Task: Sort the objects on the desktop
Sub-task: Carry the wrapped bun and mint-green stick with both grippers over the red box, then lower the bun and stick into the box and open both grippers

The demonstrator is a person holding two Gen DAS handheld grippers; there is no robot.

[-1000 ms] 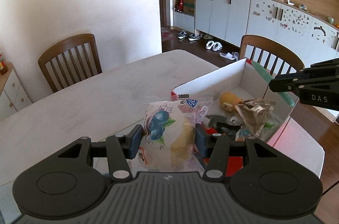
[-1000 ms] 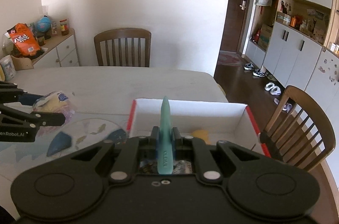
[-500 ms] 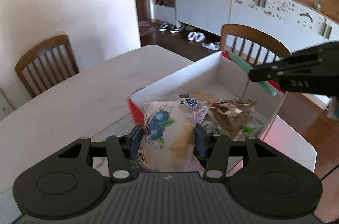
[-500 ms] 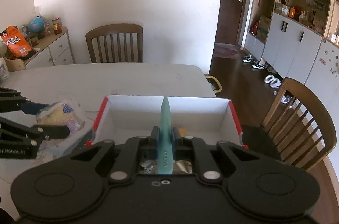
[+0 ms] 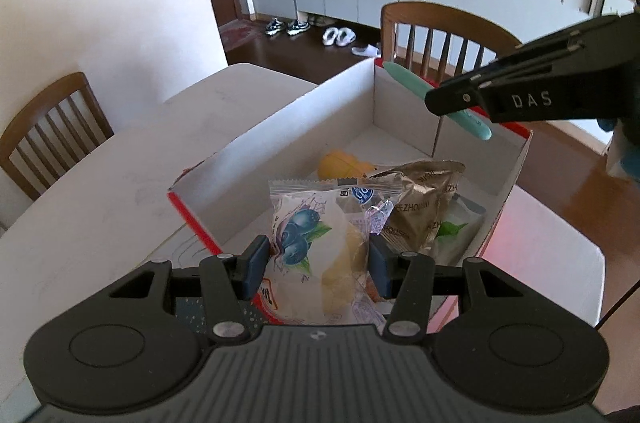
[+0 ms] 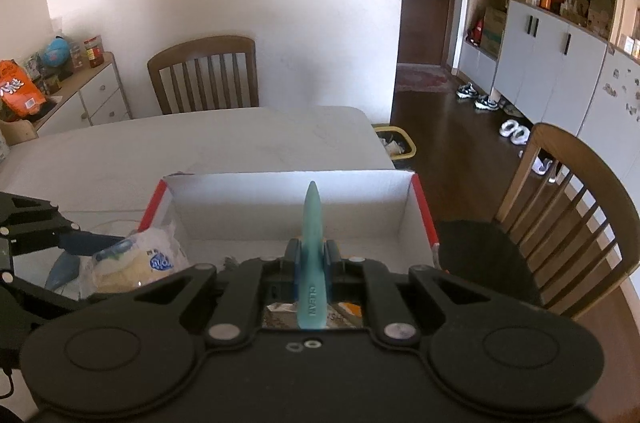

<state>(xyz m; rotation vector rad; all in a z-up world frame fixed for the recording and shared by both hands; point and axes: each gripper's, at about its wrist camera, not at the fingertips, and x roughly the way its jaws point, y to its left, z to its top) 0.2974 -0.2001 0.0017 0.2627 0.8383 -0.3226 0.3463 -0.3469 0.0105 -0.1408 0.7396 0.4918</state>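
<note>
My left gripper (image 5: 316, 265) is shut on a clear blueberry bread packet (image 5: 320, 255) and holds it above the near end of a white cardboard box with red edges (image 5: 280, 139). The box holds a gold foil pouch (image 5: 424, 203), a yellow object (image 5: 340, 163) and other small items. My right gripper (image 6: 312, 255) is shut on a teal pen-shaped tool marked CLEAN (image 6: 311, 255), held over the box (image 6: 280, 199). The tool (image 5: 436, 99) also shows in the left wrist view, over the box's far corner. The packet (image 6: 136, 259) also shows in the right wrist view.
The box sits on a white table (image 5: 120, 175). Wooden chairs stand at the far side (image 6: 204, 79) and at the right (image 6: 576, 215). A small bin (image 6: 394, 143) sits on the floor past the table's end. A side cabinet with jars and snacks (image 6: 60, 91) stands at the left.
Both grippers have moved closer over the box. The bread packet has gone from beside the box's near end to above it. The teal tool now hangs over the box's inside.
</note>
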